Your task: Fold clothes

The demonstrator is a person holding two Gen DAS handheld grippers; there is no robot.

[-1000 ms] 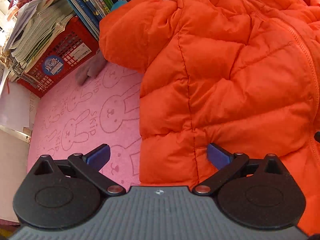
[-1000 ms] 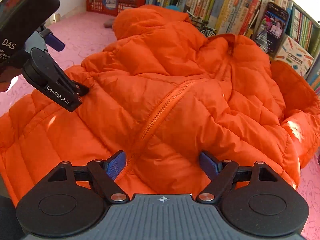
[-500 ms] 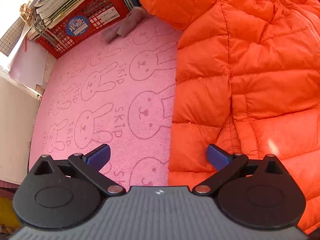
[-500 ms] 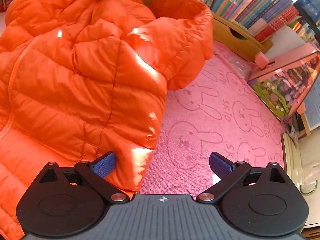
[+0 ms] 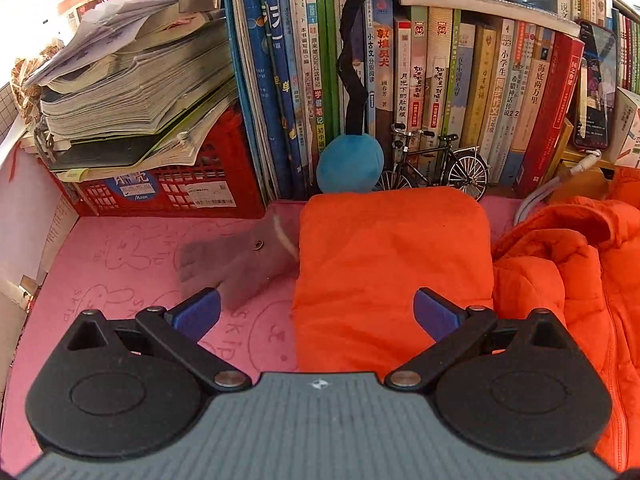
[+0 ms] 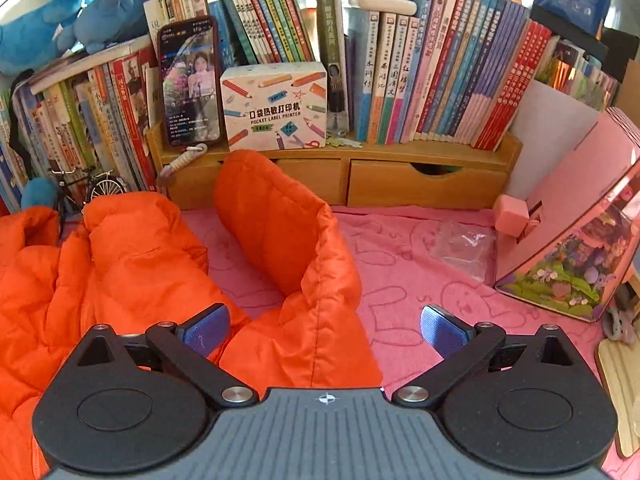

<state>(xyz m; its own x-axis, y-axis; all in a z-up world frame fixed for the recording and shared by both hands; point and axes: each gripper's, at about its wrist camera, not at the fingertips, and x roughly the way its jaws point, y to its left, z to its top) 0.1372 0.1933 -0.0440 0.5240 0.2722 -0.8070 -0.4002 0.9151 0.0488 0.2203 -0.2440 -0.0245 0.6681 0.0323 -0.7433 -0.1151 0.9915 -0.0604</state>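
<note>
Both spread wide and empty, the left hand-held gripper [image 5: 316,312] and right hand-held gripper [image 6: 324,328] now point level across the orange jacket's [image 6: 120,264] sleeves on the pink surface [image 6: 400,280] toward the books [image 5: 420,80], no longer looking down.

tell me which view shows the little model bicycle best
The left wrist view: the model bicycle stands whole against the books, both wheels visible, just behind the orange jacket. The right wrist view catches it only small at the left edge, partly hidden by the jacket.
</note>
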